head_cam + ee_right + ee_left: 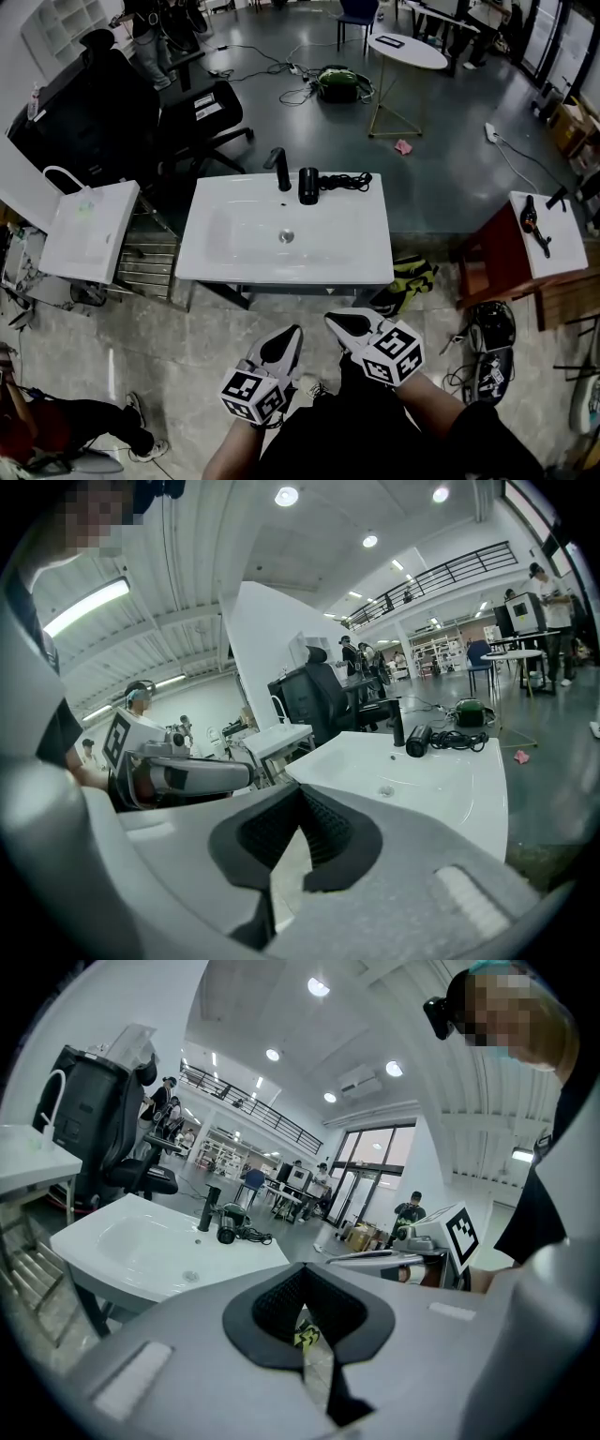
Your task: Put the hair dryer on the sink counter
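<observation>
Sink counter (217, 246), white and rectangular, stands at the middle of the head view on a frame. Its basin (246, 231) is sunk into the top and shows a round drain (286, 237) at its centre. Behind it to the left is a black office chair (202, 117); a white sheet (207, 106) lies on the seat, its print too small to read. A smaller sink (89, 230), also white, stands left of the counter. To the right is a red cabinet (497, 258) with a white top, on which lies a dark object, possibly a second dryer. A white oval table (408, 52) stands far back. A yellow and black bag (410, 278) lies on the floor at the counter's near right corner.

The left gripper (291, 334) and right gripper (334, 320) are held side by side just short of the counter's near edge, apart from it. Each gripper's own view shows its jaws pressed together with nothing between them (302, 1270) (300, 790). Their marker cubes (394, 353) carry black and white square patterns and no legible words.

The hair dryer (308, 185), black, lies on the counter's back rim, just right of the black faucet (279, 169). Its cord (347, 180) lies coiled on the rim to its right. Both grippers are well apart from it.
</observation>
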Demonstrator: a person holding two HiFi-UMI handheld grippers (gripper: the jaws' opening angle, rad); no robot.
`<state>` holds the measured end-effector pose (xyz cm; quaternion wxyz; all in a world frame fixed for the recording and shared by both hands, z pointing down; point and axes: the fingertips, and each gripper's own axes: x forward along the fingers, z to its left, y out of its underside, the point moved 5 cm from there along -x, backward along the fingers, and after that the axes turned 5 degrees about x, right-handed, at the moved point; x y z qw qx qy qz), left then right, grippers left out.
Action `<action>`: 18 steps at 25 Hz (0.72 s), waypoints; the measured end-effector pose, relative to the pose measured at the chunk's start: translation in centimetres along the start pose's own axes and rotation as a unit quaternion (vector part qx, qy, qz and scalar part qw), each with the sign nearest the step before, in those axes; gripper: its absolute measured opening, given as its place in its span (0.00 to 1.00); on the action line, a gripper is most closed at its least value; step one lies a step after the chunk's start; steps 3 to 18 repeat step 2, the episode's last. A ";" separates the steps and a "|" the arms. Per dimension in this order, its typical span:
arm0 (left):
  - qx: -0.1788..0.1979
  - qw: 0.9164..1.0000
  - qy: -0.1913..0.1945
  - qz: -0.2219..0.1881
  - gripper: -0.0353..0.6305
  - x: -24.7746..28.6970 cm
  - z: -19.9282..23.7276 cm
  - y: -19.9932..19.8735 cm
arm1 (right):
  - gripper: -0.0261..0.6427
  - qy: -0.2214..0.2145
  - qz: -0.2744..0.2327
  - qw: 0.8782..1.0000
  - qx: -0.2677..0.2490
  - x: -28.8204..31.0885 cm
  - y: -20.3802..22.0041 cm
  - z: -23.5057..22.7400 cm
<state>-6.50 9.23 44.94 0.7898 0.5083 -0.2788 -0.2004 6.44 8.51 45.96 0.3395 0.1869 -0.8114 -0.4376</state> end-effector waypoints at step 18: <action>-0.002 1.000 -0.001 -0.001 0.06 0.0 0.2 0.1 | 0.04 0.000 0.000 1.000 0.000 0.2 0.0 0.0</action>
